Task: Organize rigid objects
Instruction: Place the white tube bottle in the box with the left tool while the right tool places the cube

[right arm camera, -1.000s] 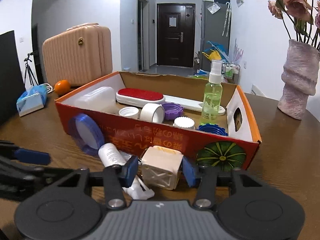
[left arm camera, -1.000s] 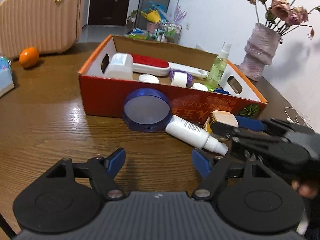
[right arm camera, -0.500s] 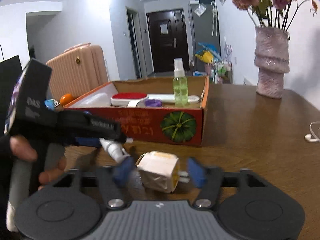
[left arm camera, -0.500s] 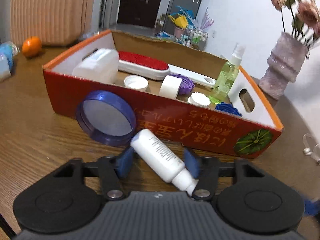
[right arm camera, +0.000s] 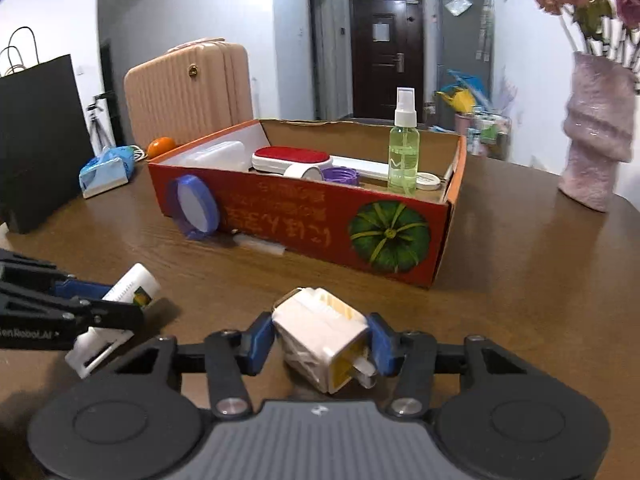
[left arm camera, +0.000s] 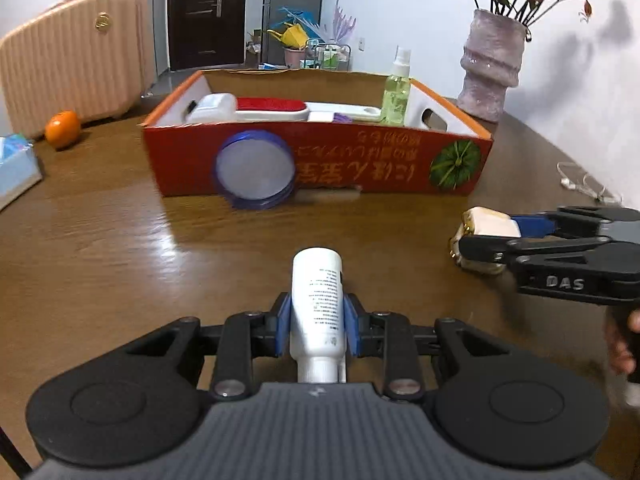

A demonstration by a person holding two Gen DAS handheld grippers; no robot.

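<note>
My left gripper point(left arm camera: 316, 330) is shut on a white tube bottle point(left arm camera: 317, 300), held above the table, cap end toward the camera. It also shows in the right wrist view point(right arm camera: 132, 286). My right gripper point(right arm camera: 322, 344) is shut on a white and yellow cube-shaped plug adapter point(right arm camera: 322, 338), also seen from the left wrist point(left arm camera: 486, 226). The red cardboard box point(left arm camera: 320, 164) stands ahead, holding a green spray bottle point(right arm camera: 404, 152), a red lint brush point(right arm camera: 290, 158), a white container and caps. A blue round lid point(left arm camera: 254, 170) leans against the box front.
A pink vase with flowers point(left arm camera: 492, 64) stands at the right behind the box. An orange point(left arm camera: 62, 128) and a blue tissue pack point(right arm camera: 106, 170) lie at the left. A black paper bag point(right arm camera: 36, 140) stands far left. White earphones point(left arm camera: 584, 186) lie at the right.
My left gripper closed on the white tube and lifted it away from the box. My right gripper drew back from the box with the cube adapter still in it.
</note>
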